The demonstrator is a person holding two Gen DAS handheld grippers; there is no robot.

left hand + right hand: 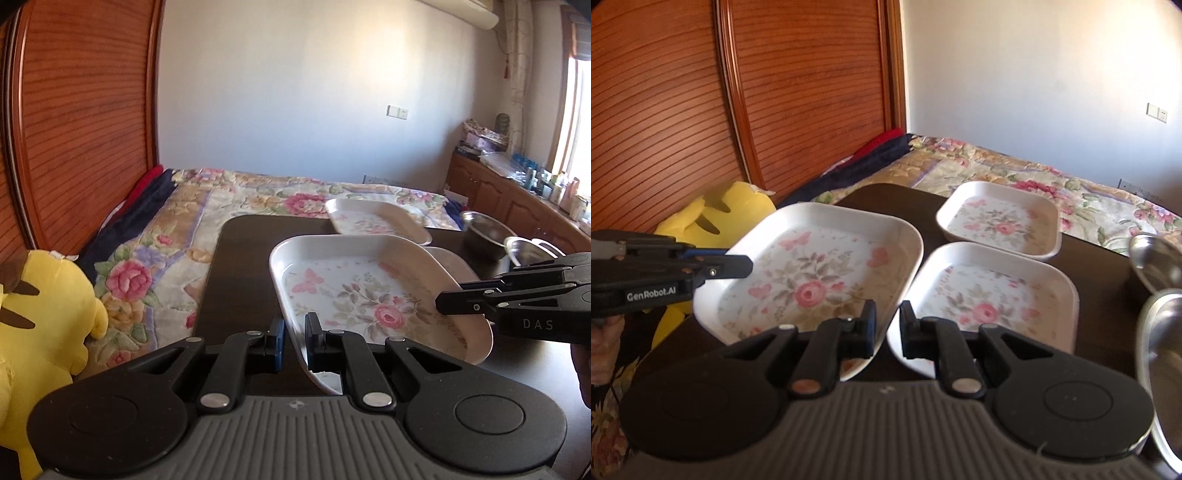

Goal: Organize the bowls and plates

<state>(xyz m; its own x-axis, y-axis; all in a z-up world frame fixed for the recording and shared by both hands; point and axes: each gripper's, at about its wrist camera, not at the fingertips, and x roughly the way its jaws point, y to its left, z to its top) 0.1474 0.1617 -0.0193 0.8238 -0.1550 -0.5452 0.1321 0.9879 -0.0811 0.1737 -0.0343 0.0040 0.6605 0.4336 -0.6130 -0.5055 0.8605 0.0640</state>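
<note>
Both grippers, the left gripper (pixel 294 341) and the right gripper (pixel 887 328), pinch opposite rims of one floral plate (pixel 369 295), lifted and tilted above the dark table (pixel 240 266) beside two more floral plates (pixel 993 295) and steel bowls (pixel 484 232), all seemingly empty.

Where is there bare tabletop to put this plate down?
Bare dark table lies left of the held plate, toward the bed. The right side is crowded: two more floral plates, then steel bowls at the edge.

Both claws (pixel 885 332) on lifted plate (pixel 812 273)
</note>
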